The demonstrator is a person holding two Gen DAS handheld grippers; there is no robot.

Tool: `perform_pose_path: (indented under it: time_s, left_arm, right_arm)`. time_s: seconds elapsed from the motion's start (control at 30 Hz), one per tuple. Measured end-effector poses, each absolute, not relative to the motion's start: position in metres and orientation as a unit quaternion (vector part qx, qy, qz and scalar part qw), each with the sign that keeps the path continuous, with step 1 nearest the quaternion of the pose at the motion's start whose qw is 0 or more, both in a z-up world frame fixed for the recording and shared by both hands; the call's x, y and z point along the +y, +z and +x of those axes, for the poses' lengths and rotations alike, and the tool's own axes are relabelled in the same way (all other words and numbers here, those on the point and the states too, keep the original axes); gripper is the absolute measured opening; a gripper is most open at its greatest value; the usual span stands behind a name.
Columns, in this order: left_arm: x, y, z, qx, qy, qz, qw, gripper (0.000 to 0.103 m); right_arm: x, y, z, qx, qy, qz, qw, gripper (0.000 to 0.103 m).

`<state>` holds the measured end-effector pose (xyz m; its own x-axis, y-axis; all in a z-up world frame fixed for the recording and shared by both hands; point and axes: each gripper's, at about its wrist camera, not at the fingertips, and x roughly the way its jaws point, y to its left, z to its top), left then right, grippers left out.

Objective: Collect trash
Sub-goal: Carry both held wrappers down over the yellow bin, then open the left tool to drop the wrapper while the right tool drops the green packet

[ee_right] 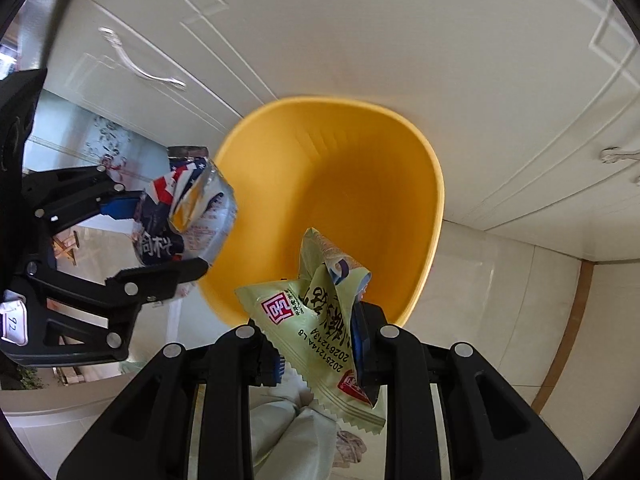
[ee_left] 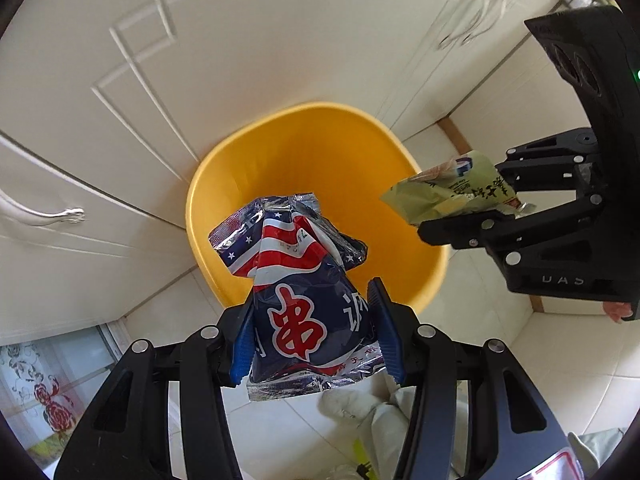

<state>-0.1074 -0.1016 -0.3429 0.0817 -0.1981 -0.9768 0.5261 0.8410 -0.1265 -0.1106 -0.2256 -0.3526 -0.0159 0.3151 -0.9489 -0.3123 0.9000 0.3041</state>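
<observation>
Now both pickups look done: the left tool (ee_left: 312,334) clamps the striped wrapper (ee_left: 296,280), the right tool (ee_right: 320,344) clamps the green wrapper (ee_right: 320,320), both poised over the empty-looking yellow bin (ee_left: 320,160), drops still pending.

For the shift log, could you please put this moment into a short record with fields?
left gripper: shut on a navy, red and white foil snack bag
right gripper: shut on a pale green plastic snack wrapper
bin: round yellow plastic bin, open top, on the tiled floor against white cabinet doors
position: both items held above the bin's near rim
bin contents: none visible
</observation>
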Motion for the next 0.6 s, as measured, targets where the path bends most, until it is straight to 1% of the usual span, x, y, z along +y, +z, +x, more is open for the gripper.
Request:
perform_pose_path:
  time_s: [0.2,0.33,0.4,0.43,0.47,0.53,0.57,0.6]
  left_arm:
    - [-0.105,-0.364,-0.101,0.642,-0.251,0.131,0.712,0.051]
    - [-0.108,-0.374,-0.095,0.649,-0.25,0.127,0.707,0.052]
    - [-0.11,-0.376,-0.086,0.65,-0.252,0.128,0.706,0.055]
    - [-0.11,-0.375,-0.086,0.649,-0.253,0.127,0.706,0.057]
    - [-0.111,-0.374,-0.087,0.647,-0.254,0.124,0.708,0.063]
    - [-0.111,-0.371,-0.086,0.644,-0.255,0.121,0.711,0.066]
    - [-0.112,-0.369,-0.086,0.642,-0.255,0.118,0.713,0.071]
    - [-0.112,-0.367,-0.086,0.641,-0.254,0.118,0.715,0.072]
  right_arm:
    - [-0.227,-0.373,-0.099,0.686,0.221,0.011,0.693,0.027]
    - [-0.231,-0.377,-0.093,0.688,0.219,0.028,0.691,0.031]
    - [-0.233,-0.379,-0.089,0.688,0.214,0.042,0.692,0.036]
    - [-0.234,-0.378,-0.087,0.687,0.211,0.049,0.693,0.044]
    - [-0.234,-0.381,-0.085,0.686,0.209,0.053,0.695,0.052]
    - [-0.235,-0.38,-0.082,0.681,0.205,0.058,0.701,0.059]
    - [-0.236,-0.38,-0.081,0.68,0.204,0.06,0.701,0.059]
    - [-0.237,-0.382,-0.08,0.68,0.203,0.06,0.702,0.059]
